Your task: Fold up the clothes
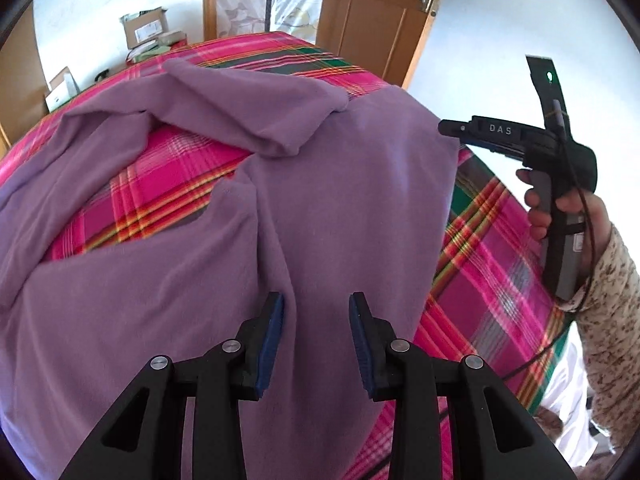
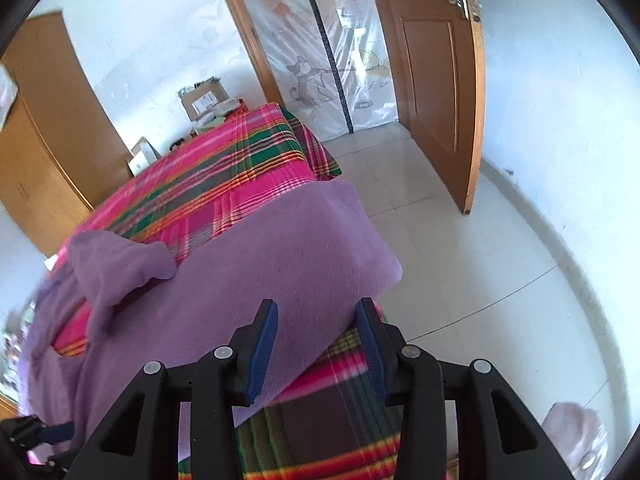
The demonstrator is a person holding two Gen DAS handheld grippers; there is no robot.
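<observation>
While my left gripper (image 1: 316,316) is hovering with jaws parted and empty over the purple garment (image 1: 328,200), my right gripper (image 2: 316,328), equally wide and empty, is lining up on its hem. Beyond, the garment is sprawling across the plaid bedspread (image 2: 240,168), sleeve (image 1: 256,120) flopping loose, probably awaiting folding.

Garment (image 1: 320,208) lies spread on the bed (image 1: 492,264). Boxes (image 1: 146,28) stand beyond the bed's far end; door (image 2: 432,80) to the far right.
</observation>
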